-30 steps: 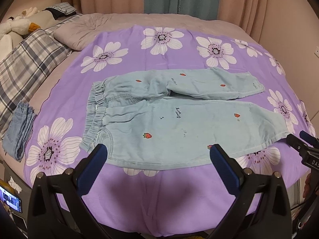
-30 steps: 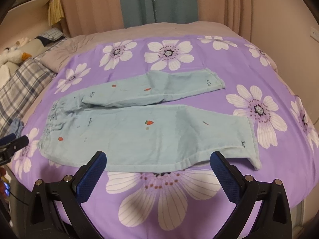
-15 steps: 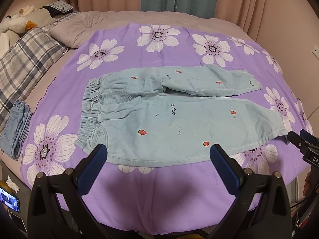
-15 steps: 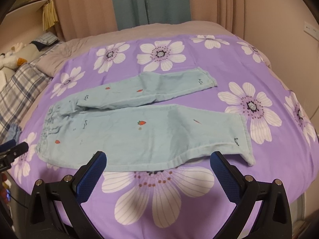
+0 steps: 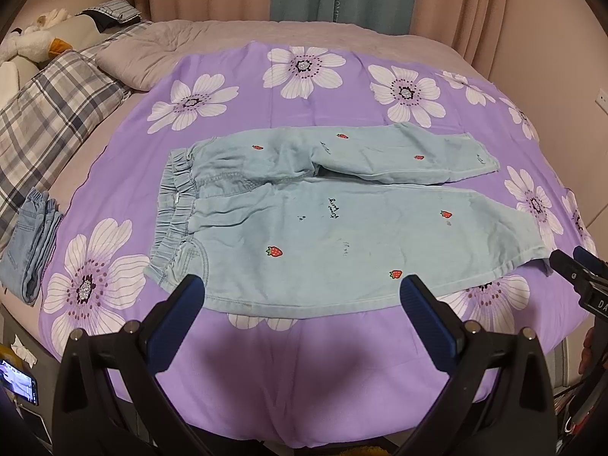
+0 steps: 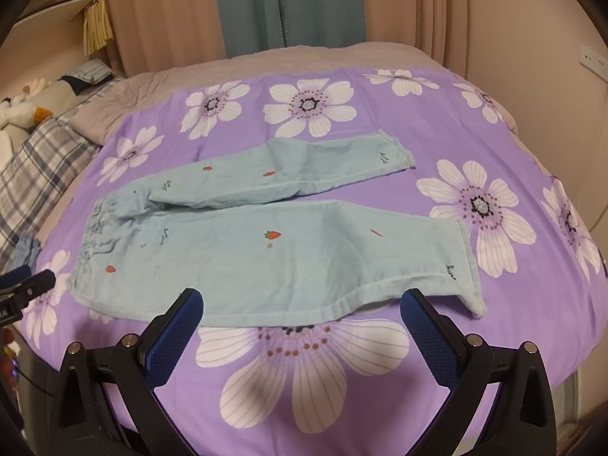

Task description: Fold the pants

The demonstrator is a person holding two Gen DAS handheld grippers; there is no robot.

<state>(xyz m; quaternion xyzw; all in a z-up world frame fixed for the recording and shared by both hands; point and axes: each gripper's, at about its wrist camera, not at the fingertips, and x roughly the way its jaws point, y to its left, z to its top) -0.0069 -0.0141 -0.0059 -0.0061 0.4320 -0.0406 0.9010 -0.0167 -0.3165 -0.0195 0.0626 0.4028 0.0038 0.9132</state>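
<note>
Against the frame 1 s ago, both views have shifted only a little: in the left wrist view the pants (image 5: pixel 342 220) sit slightly higher than 0.5 s ago and close to where they sat 1 s ago, and in the right wrist view they lie a touch lower and nearer than 0.5 s ago. The garment itself has not changed shape.

The bed (image 5: pixel 311 38) carries a purple flowered sheet (image 5: pixel 304 372), and the light blue pants lie flat on it, waistband (image 5: pixel 174 205) to the left, 2 legs running right. The far leg (image 6: pixel 304 167) angles away from the near leg (image 6: pixel 304 258), leaving a narrow gap between them. Small red strawberries dot the fabric.

The left hand-held gripper (image 5: pixel 303 298) hovers above the near edge of the pants toward the waistband end, its 2 blue-padded fingers (image 5: pixel 178 311) spread wide and gripping nothing. The right hand-held gripper (image 6: pixel 302 309) hovers over the near leg's hem side, fingers (image 6: pixel 425 326) equally wide apart and empty. Each appears at the edge of the other's view.

A plaid pillow (image 5: pixel 45 114) lies at the left, a folded denim garment (image 5: pixel 32 239) near the bed's left edge, and what seems to be a plush toy (image 5: pixel 30 41) beyond, though it is small and distorted.
</note>
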